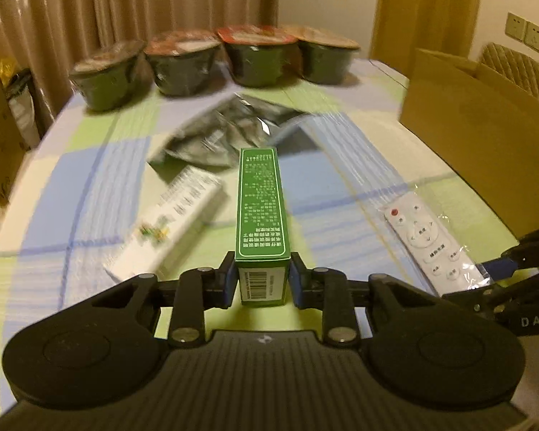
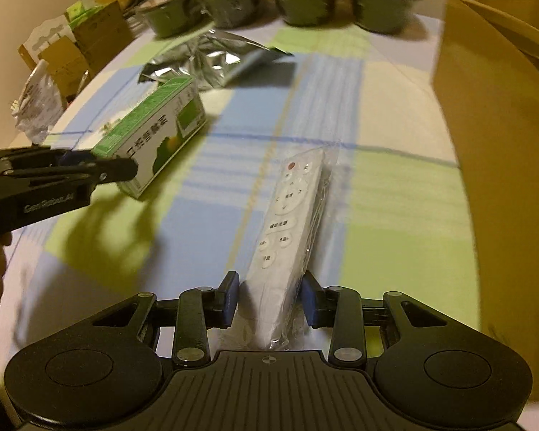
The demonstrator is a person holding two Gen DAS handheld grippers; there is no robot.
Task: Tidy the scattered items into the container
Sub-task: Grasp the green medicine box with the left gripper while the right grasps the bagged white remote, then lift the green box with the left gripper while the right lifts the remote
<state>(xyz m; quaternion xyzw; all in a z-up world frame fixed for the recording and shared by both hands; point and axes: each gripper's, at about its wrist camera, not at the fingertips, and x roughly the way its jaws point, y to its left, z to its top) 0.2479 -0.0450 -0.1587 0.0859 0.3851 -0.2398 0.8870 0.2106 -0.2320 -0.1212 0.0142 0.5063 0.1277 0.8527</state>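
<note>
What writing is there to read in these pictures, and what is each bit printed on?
"DAS", cut by the frame edge: body of the right gripper.
"GenRobot.AI", faint, likely reading: body of the left gripper.
Chinese print and barcode digits on the green box the left gripper holds: too small.
Chinese button labels on the remote: too small.
White box print: blurred.

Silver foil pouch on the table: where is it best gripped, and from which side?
Probably its raised right corner, approached from the right. The silver foil pouch lies flat and too wide for a claw, but that thin corner seems lifted off the cloth.
</note>
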